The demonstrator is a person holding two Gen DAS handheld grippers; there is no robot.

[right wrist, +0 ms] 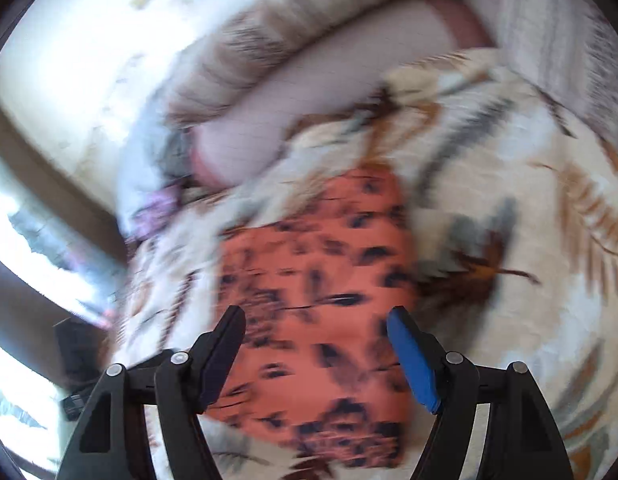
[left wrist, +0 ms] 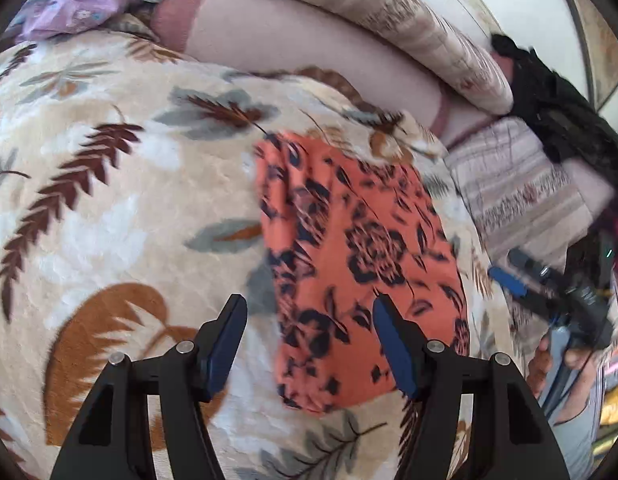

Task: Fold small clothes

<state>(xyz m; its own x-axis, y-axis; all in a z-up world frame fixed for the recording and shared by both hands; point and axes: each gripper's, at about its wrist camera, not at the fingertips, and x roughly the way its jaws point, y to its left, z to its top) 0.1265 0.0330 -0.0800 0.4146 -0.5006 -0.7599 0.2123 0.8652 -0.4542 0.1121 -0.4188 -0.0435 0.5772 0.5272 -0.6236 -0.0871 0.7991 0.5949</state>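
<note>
With both jaws apart and empty, the left hand-held gripper (left wrist: 309, 312) and right hand-held gripper (right wrist: 315, 324) hover over the orange floral garment (left wrist: 357, 264), lying folded (seemingly) just ahead on the leaf-print blanket (left wrist: 109, 208); next, pinch one edge cleanly.

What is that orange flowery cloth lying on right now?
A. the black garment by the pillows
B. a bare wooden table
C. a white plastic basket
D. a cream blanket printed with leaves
D: the orange flowery cloth lies flat on the cream blanket printed with leaves, which shows on all sides of it.
</note>
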